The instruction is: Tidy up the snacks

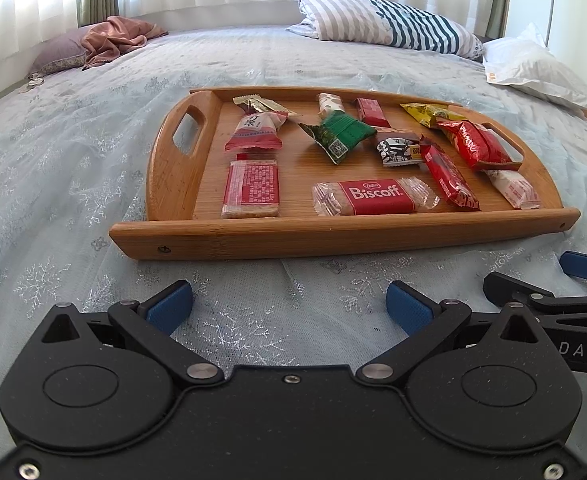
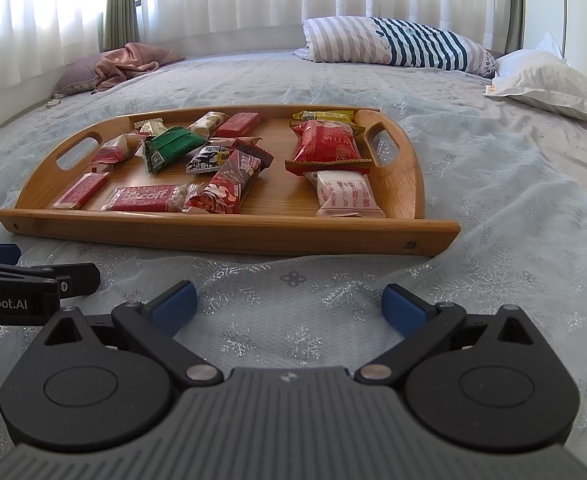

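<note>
A bamboo tray (image 1: 333, 236) (image 2: 229, 236) with two cut-out handles lies on the bed and holds several wrapped snacks. Among them are a red Biscoff biscuit (image 1: 375, 197) (image 2: 145, 199), a green packet (image 1: 339, 134) (image 2: 169, 148), a red bag (image 1: 475, 145) (image 2: 327, 146), a white-and-red pack (image 2: 345, 194) and a flat red bar (image 1: 251, 194). My left gripper (image 1: 289, 306) hangs open short of the tray's near rim, holding nothing. My right gripper (image 2: 289, 308) is likewise open and holds nothing, just right of the left one.
The bed wears a pale blue cover with silver snowflakes (image 1: 73, 160). A striped pillow (image 1: 389, 24), a white pillow (image 1: 533, 68) and a crumpled pink cloth (image 1: 117, 36) lie at the far side, below white curtains.
</note>
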{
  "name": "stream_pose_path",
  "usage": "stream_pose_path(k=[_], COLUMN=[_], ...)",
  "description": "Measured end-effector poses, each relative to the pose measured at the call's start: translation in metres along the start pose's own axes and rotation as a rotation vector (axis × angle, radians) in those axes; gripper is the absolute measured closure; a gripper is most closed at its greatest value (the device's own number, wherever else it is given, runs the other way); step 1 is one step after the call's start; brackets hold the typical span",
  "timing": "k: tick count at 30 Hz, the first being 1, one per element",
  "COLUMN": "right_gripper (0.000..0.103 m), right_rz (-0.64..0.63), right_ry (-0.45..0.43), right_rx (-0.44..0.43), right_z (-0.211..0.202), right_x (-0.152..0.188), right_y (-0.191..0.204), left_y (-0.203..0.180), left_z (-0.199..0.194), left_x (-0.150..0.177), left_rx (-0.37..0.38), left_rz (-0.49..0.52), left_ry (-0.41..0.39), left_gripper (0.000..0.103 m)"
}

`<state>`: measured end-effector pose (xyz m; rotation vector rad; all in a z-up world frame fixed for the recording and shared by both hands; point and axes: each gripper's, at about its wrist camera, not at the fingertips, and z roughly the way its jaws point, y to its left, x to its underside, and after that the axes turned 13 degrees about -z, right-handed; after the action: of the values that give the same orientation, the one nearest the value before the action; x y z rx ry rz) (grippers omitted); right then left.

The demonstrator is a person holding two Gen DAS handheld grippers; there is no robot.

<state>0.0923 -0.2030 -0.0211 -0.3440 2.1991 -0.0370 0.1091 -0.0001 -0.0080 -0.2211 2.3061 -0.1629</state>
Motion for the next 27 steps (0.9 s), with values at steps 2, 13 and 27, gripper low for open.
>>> stream_pose_path(k=[2,13,27], right_gripper=[0.000,0.000,0.000], right_rz=[-0.001,0.000,-0.001], right_ry=[0.000,0.000,-0.001], right_rx=[0.001,0.000,0.000], right_z=[0.0003,0.0002,0.0006], right_x=[-0.0002,0.0002,0.0004], right_y=[0.0003,0.0001,0.0004], left_y=[0.0003,0.0004,0.0022], left_z=[0.0000,0.0001,0.0013], left_x=[-0.0001,-0.0002,0.0007], left_rx=[0.000,0.000,0.001], left_rz=[0.001,0.000,-0.002], left_ry=[0.000,0.000,-0.007], left_gripper=[0.000,0.000,0.000])
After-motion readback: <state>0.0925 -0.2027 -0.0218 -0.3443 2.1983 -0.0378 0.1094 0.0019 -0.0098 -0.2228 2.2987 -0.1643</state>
